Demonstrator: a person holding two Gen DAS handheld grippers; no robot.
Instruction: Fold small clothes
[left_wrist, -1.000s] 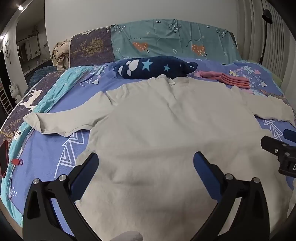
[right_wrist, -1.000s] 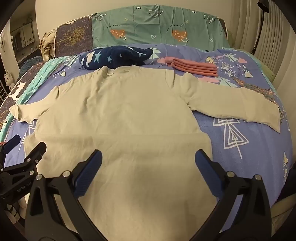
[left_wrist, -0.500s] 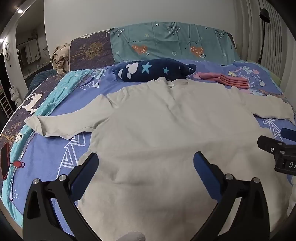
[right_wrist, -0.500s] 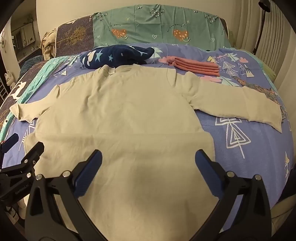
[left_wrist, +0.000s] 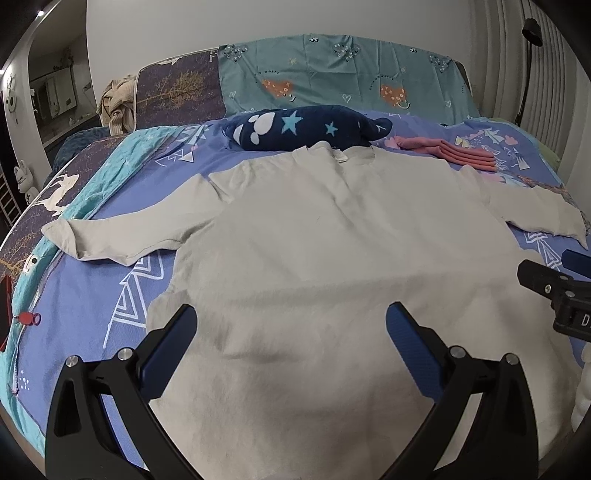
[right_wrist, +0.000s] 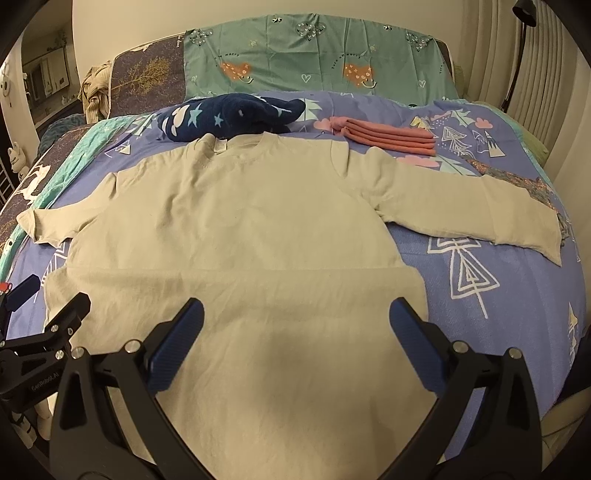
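1. Left wrist view: the left gripper (left_wrist: 290, 326) hangs wide apart, holding nothing, above the lower part of the shirt (left_wrist: 332, 236), which lies flat on the bed (left_wrist: 92, 295), sleeves spread (collar toward the navy cushion (left_wrist: 303, 127)).
2. Right wrist view: the right gripper (right_wrist: 295, 325) is equally wide and empty above the shirt's hem; folded pink cloth (right_wrist: 388, 136) lies beyond its far shoulder.

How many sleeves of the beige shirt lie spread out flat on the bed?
2. On the beige shirt, one sleeve stretches toward the bed's right side; the other sleeve reaches toward the left edge. Neither is folded in yet.
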